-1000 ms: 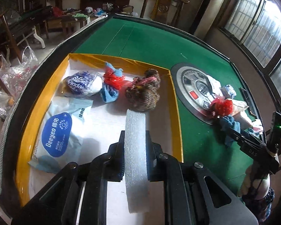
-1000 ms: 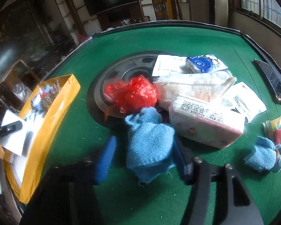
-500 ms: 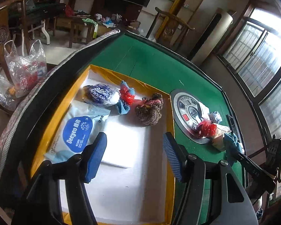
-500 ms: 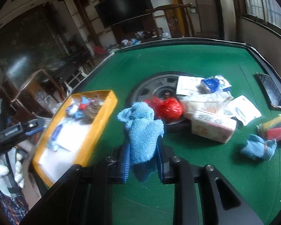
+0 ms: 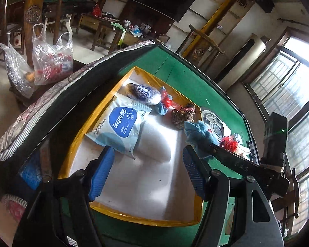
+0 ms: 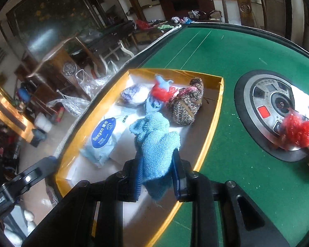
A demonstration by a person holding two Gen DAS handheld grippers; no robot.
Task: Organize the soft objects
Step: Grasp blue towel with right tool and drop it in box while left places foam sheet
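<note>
My right gripper is shut on a light blue knitted cloth and holds it above the near end of the yellow box; the cloth also shows in the left wrist view. My left gripper is open and empty above the box's near half. In the box lie a white foam sheet, a Deeyeo wipes pack, a Vinda tissue pack, a red and blue bundle and a brown knitted pouch.
A round metal panel is set in the green table, with a red plastic bundle and packets on it. Plastic bags and wooden chairs stand past the table's left edge.
My left gripper let go of the foam sheet in the box, opened and drew back. My right gripper shut on the blue cloth, lifted it and carried it left over the box.
</note>
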